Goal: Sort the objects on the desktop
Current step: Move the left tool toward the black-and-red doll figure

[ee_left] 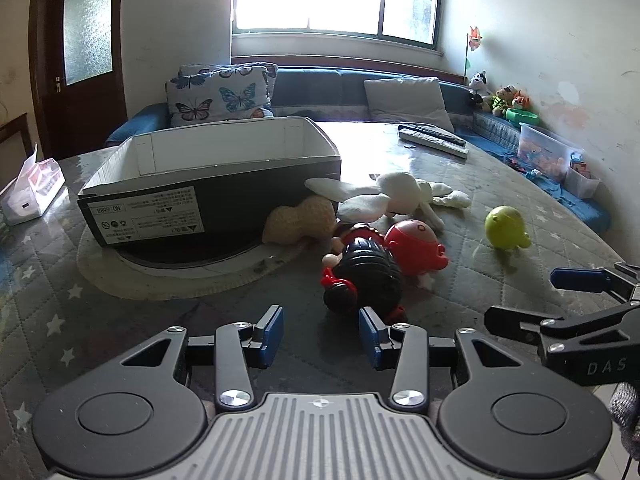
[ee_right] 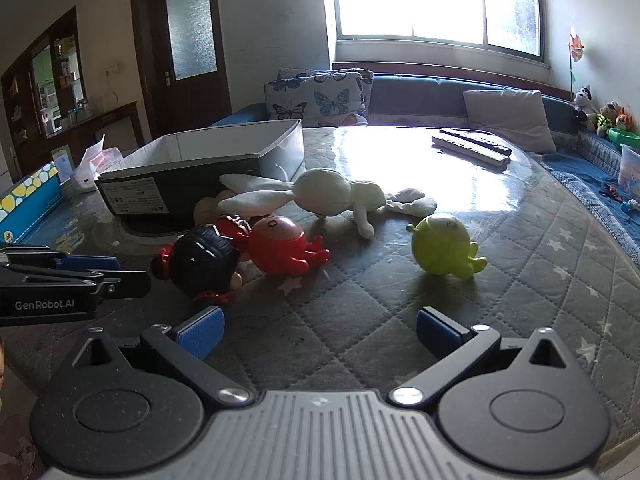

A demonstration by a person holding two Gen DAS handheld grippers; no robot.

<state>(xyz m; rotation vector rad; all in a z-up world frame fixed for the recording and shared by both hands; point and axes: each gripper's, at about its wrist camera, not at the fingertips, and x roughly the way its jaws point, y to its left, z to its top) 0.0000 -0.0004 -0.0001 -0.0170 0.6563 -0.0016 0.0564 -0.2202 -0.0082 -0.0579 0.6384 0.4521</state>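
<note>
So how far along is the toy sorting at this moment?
Nothing looks sorted: no toy shows in what is visible of the open box. Neither the left gripper nor the right gripper holds anything; both are open. Left: the black-haired doll, red toy, green toy, white plush and peanut plush, all on the table.

Two low wrist views, facing window, sharing toys [ee_left: 372,264], box [ee_right: 208,160]

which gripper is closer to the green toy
Right. The right gripper faces the green toy just ahead, open; the left gripper sits off to its side, by the black-haired doll.
</note>
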